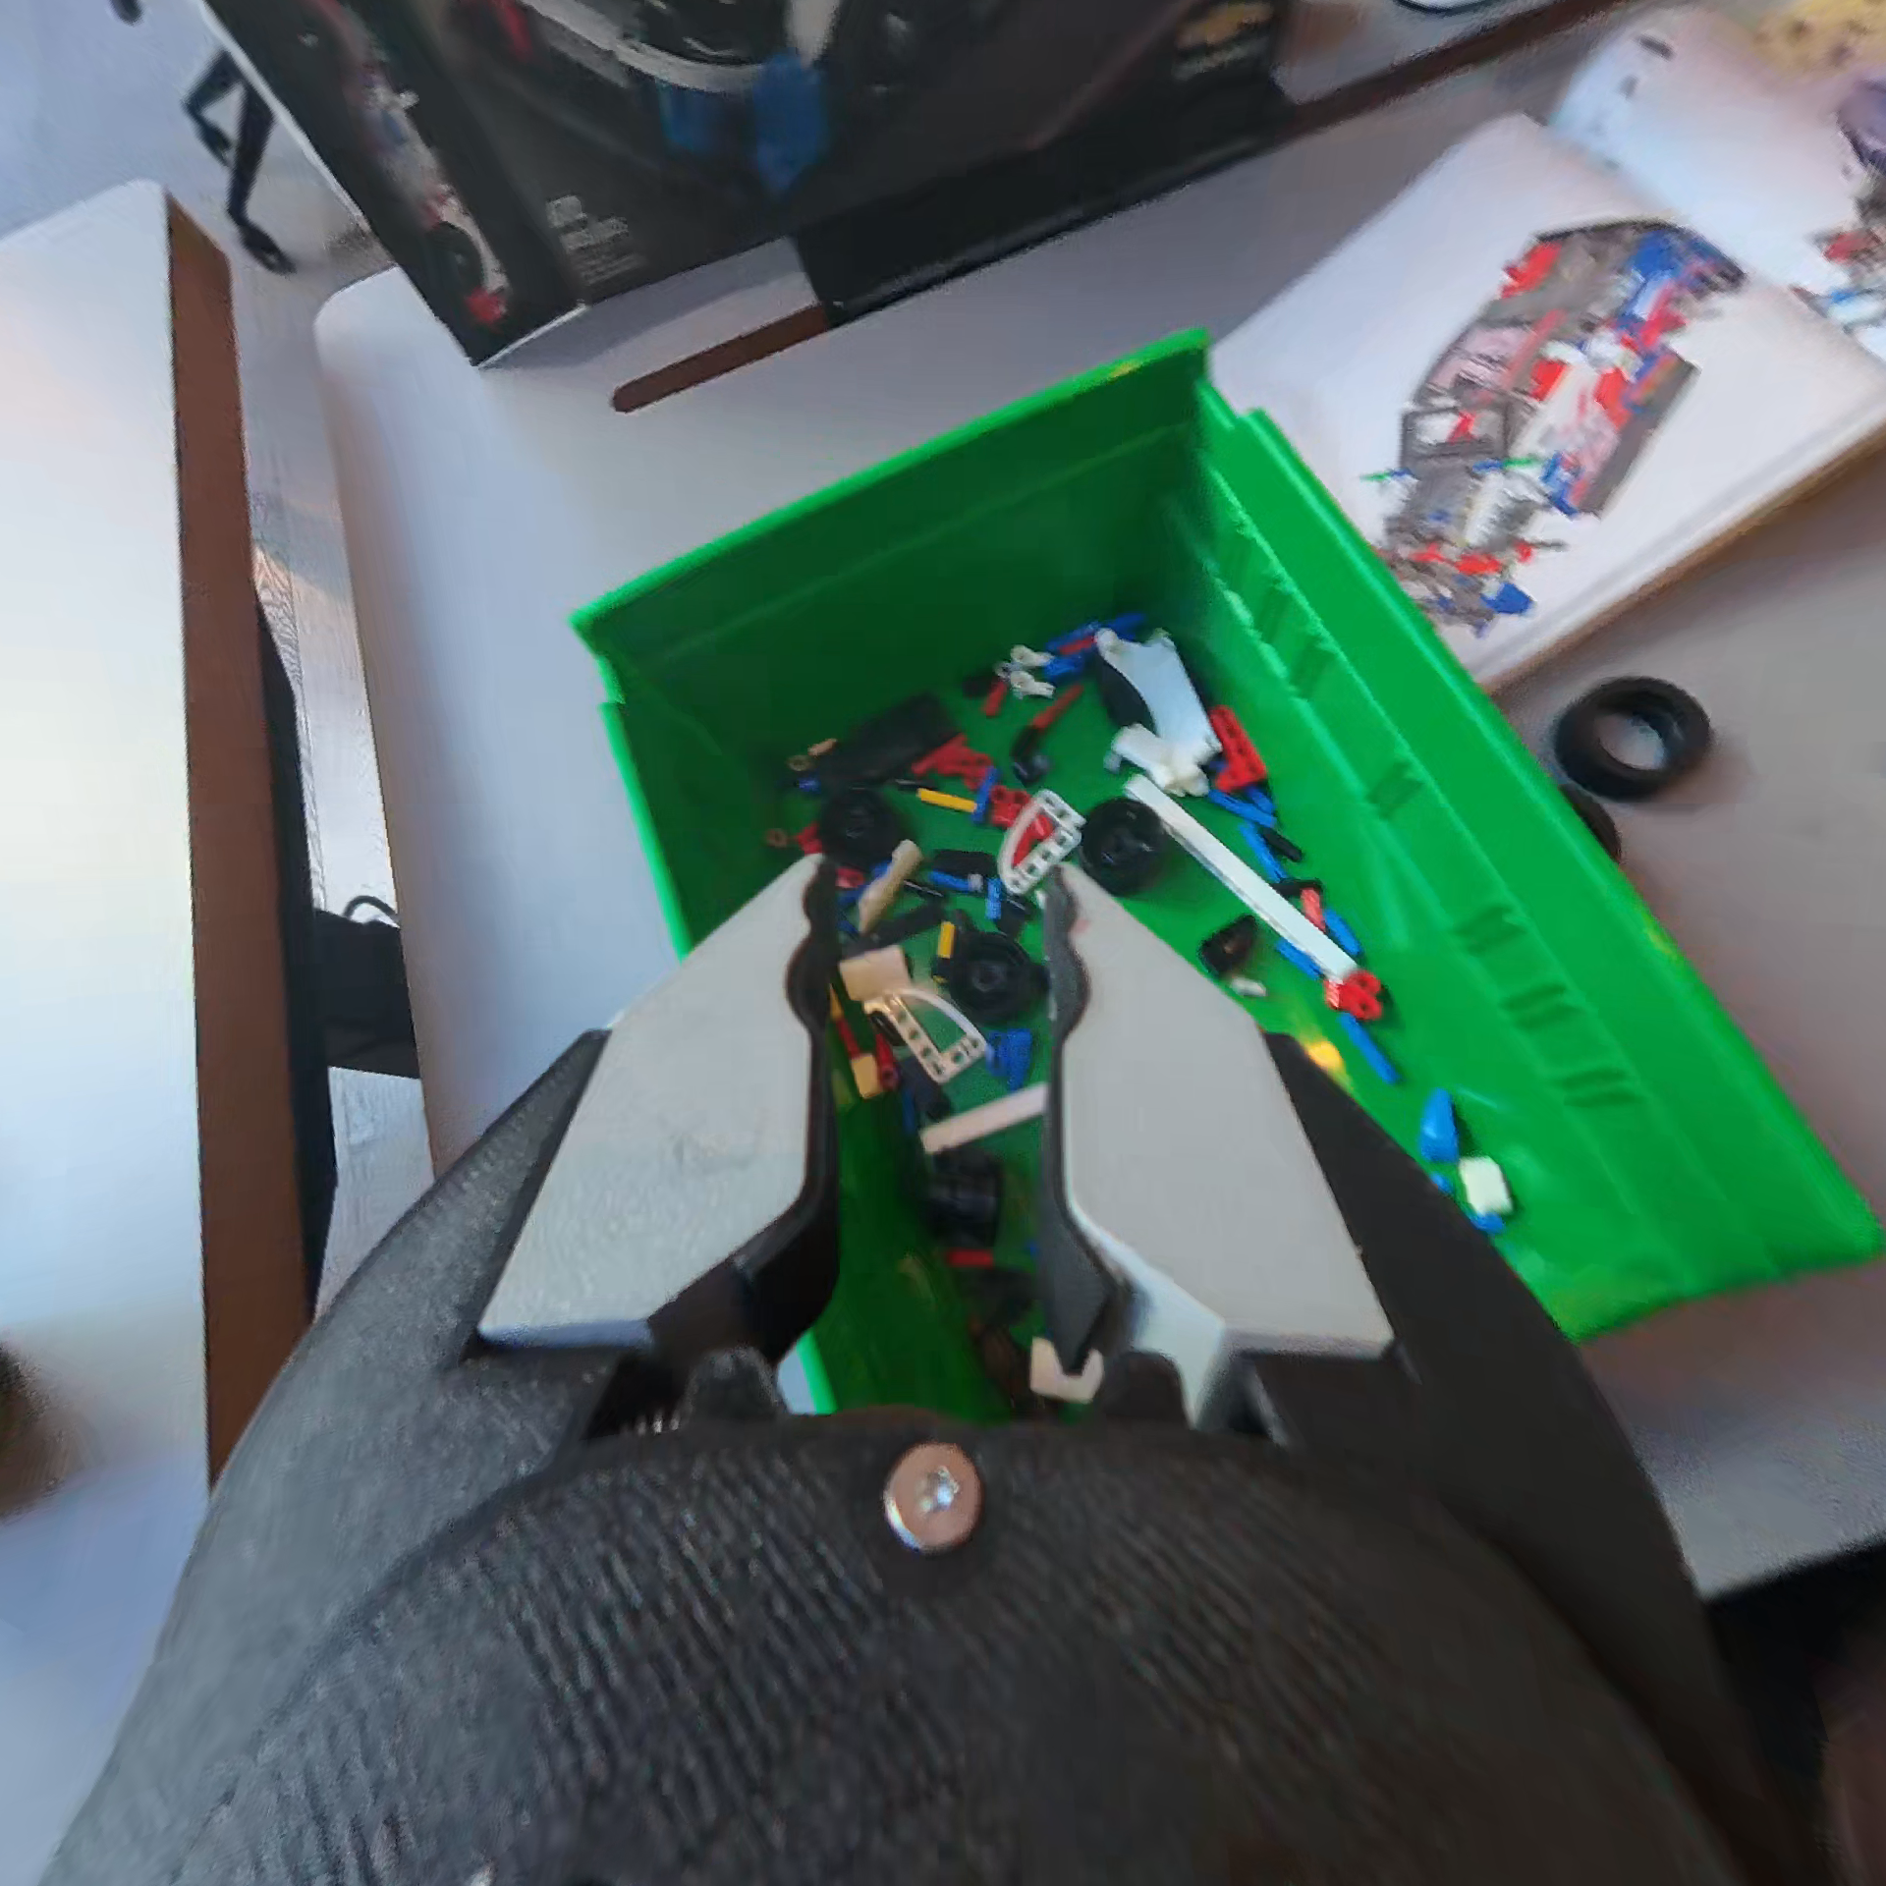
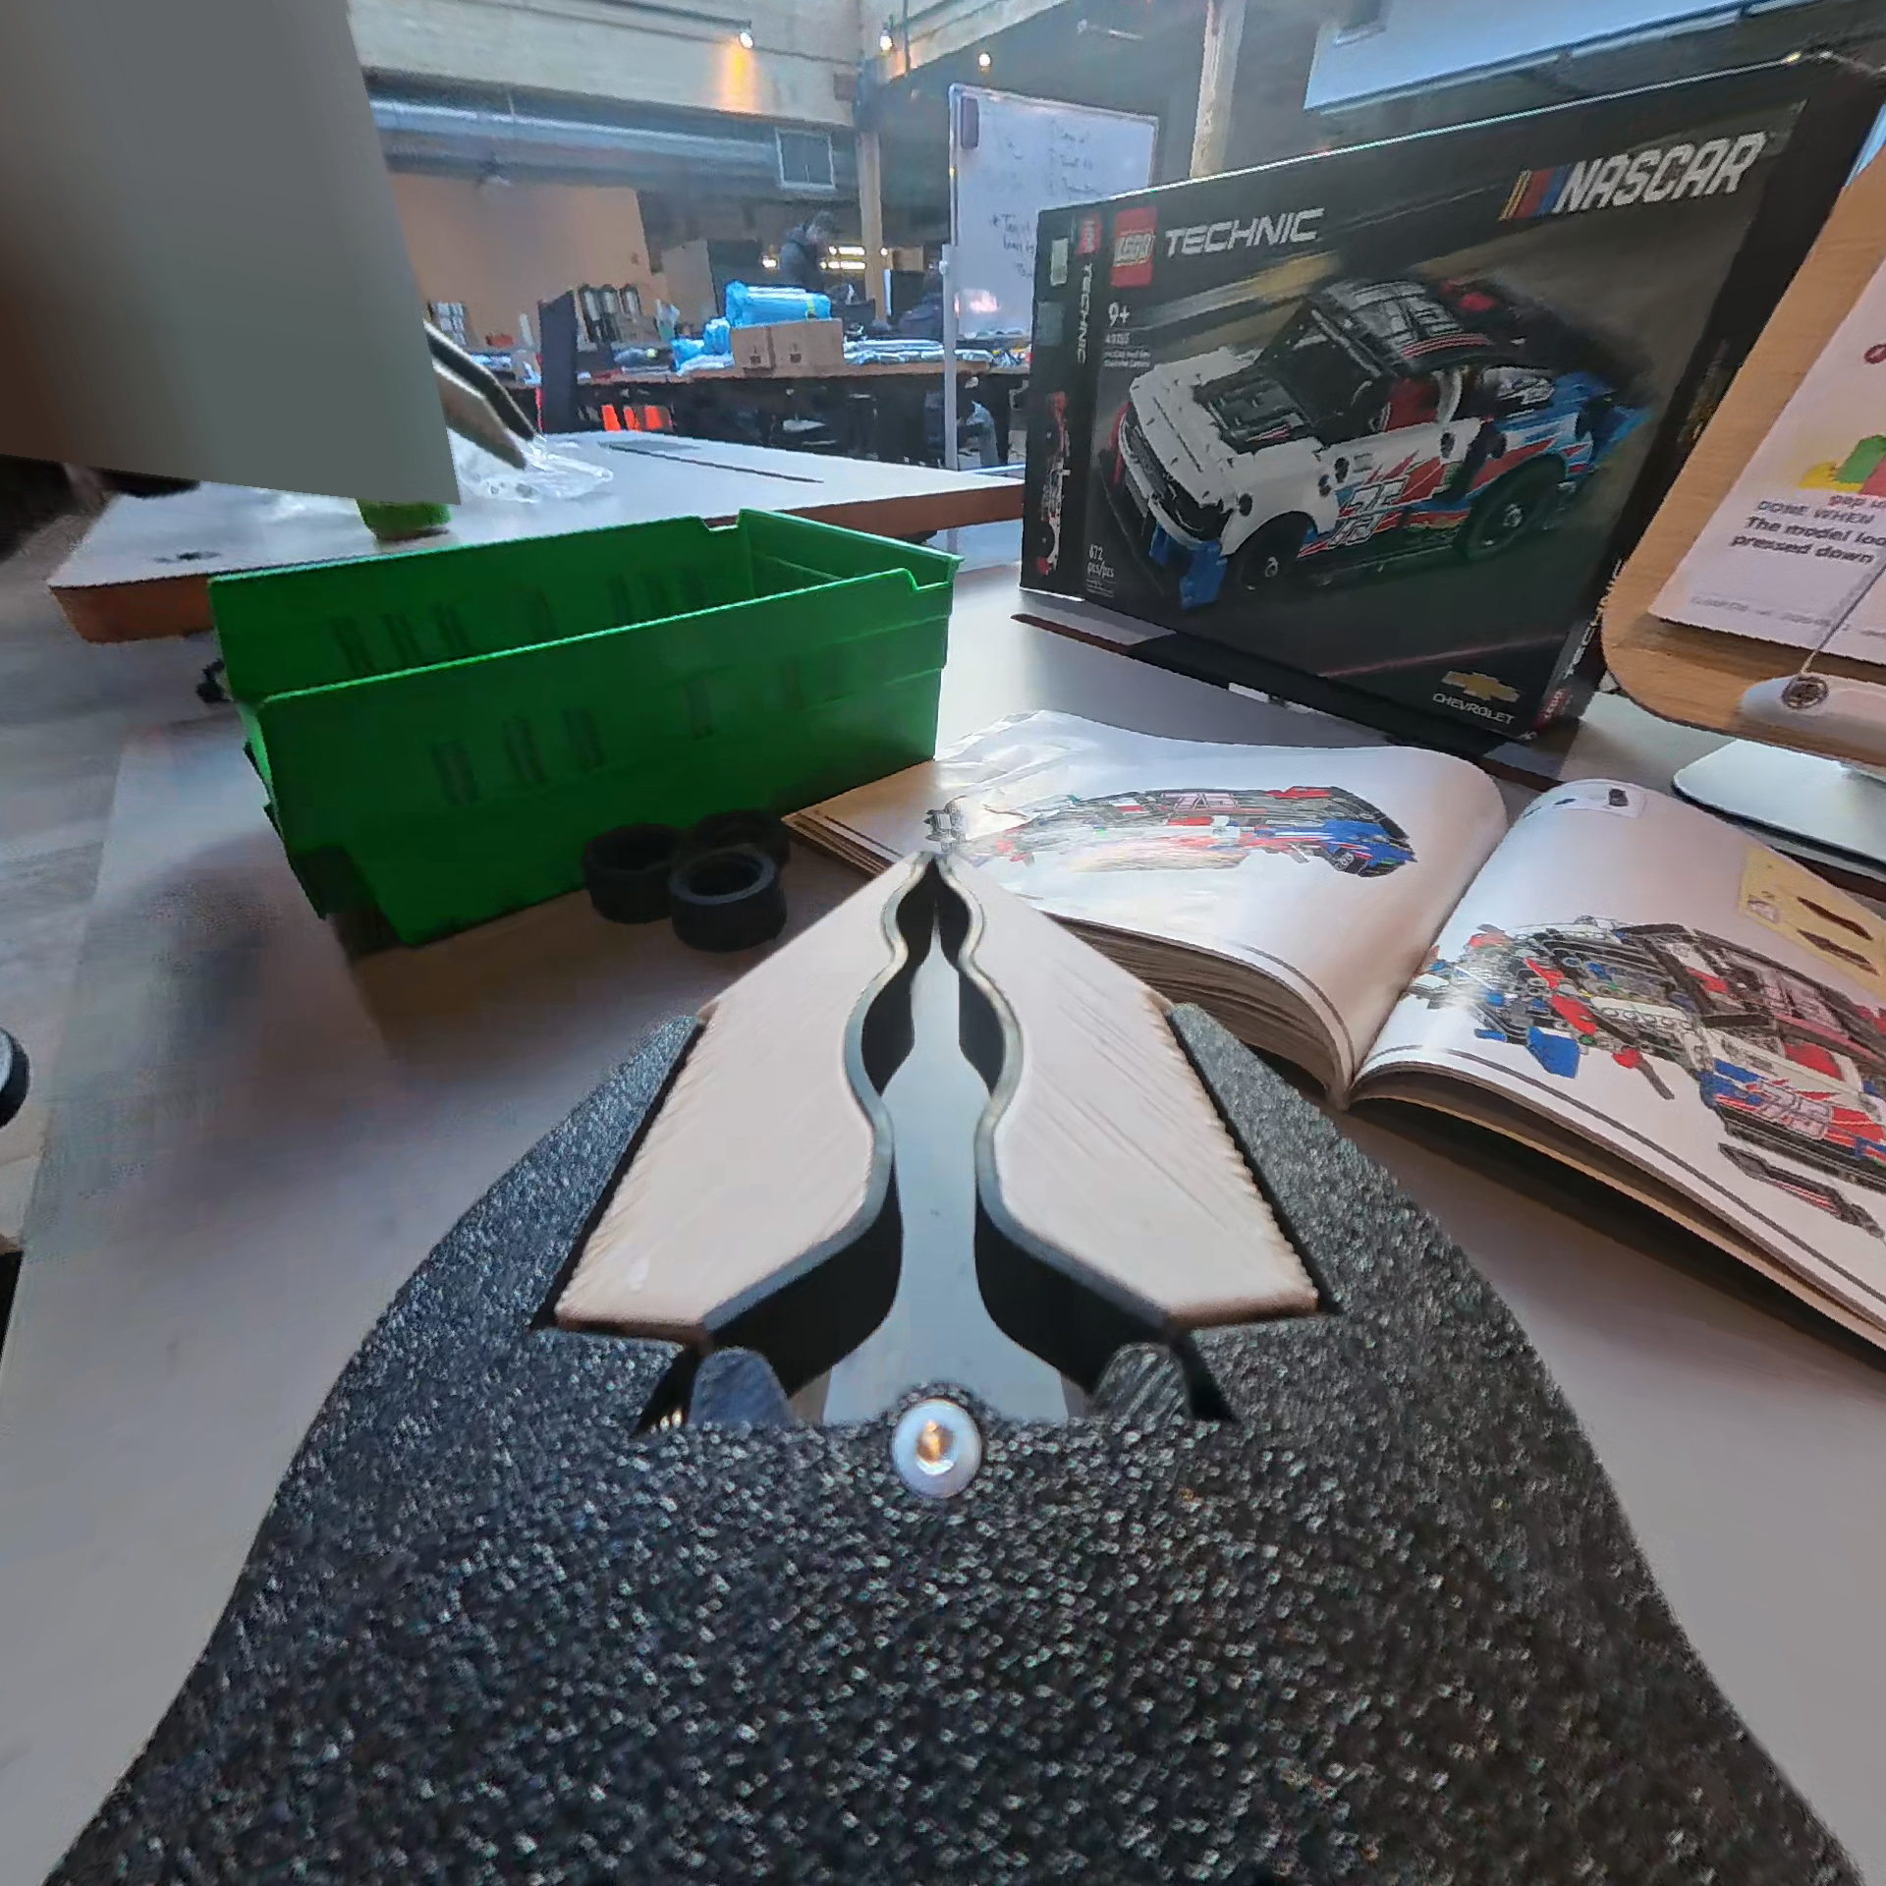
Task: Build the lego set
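Observation:
A green bin (image 1: 919, 551) holds several loose lego pieces: black wheels (image 1: 1123, 847), a long white beam (image 1: 1240, 883), white panels, and small blue and red pins. My left gripper (image 1: 934, 883) hovers open and empty above the bin's near end, its fingertips over the pieces. In the right wrist view the same green bin (image 2: 572, 714) stands left of centre with three black tyres (image 2: 704, 867) beside it. My right gripper (image 2: 934, 867) is shut and empty, low over the table, pointing at the open instruction book (image 2: 1327, 919).
The black lego set box (image 2: 1378, 429) stands upright at the back. The instruction book also shows in the left wrist view (image 1: 1531, 408), with a black tyre (image 1: 1633, 735) by the bin. A stand with a sheet (image 2: 1786, 459) is at the right. A table gap runs at the left (image 1: 219, 714). Across from one pair of fingers to the other is roughly 35 cm.

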`<act>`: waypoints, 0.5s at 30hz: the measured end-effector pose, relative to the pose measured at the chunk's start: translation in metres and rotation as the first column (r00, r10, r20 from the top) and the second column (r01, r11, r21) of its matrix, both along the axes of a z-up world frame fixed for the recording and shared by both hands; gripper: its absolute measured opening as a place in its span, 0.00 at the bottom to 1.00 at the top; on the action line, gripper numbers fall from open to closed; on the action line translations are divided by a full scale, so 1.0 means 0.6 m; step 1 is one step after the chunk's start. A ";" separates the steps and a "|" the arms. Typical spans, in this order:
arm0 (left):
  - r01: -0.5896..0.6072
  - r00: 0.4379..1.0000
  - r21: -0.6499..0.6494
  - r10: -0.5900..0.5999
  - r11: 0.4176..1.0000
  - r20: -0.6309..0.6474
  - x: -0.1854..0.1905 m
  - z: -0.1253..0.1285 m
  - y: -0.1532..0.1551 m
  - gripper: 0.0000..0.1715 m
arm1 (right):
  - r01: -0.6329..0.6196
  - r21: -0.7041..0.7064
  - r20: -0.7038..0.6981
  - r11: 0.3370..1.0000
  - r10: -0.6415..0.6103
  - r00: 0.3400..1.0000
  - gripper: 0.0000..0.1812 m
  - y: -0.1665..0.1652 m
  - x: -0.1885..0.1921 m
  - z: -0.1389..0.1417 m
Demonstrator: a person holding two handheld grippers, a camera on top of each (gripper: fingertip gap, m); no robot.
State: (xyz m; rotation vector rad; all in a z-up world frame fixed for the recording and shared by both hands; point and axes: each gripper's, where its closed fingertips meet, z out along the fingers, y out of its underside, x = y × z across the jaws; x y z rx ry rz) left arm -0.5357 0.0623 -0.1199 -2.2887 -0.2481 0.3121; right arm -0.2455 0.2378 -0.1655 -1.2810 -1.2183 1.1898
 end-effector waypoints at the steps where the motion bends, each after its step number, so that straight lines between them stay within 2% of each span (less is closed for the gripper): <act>1: -0.007 1.000 0.018 0.006 1.000 0.014 -0.015 -0.003 0.008 0.27 | 0.005 0.007 0.004 1.000 -0.005 1.000 0.00 0.000 -0.001 -0.001; 4: -0.012 0.999 0.082 0.009 0.997 0.036 -0.047 -0.008 0.043 0.26 | 0.012 0.021 0.032 1.000 -0.013 0.999 0.00 0.000 -0.005 -0.007; 7: 0.029 0.997 0.107 -0.036 0.994 0.069 -0.059 -0.024 0.079 0.26 | 0.014 0.044 0.068 0.999 -0.017 0.998 0.00 -0.002 -0.011 -0.015; 11: 0.092 0.993 0.025 -0.093 0.995 0.070 -0.067 -0.057 0.099 0.28 | 0.022 0.084 0.104 0.996 -0.031 0.994 0.00 -0.006 -0.016 -0.024; 15: 0.095 0.995 -0.037 -0.095 0.995 0.014 -0.089 -0.061 0.099 0.27 | 0.032 0.097 0.122 0.995 -0.044 0.992 0.00 -0.004 -0.019 -0.028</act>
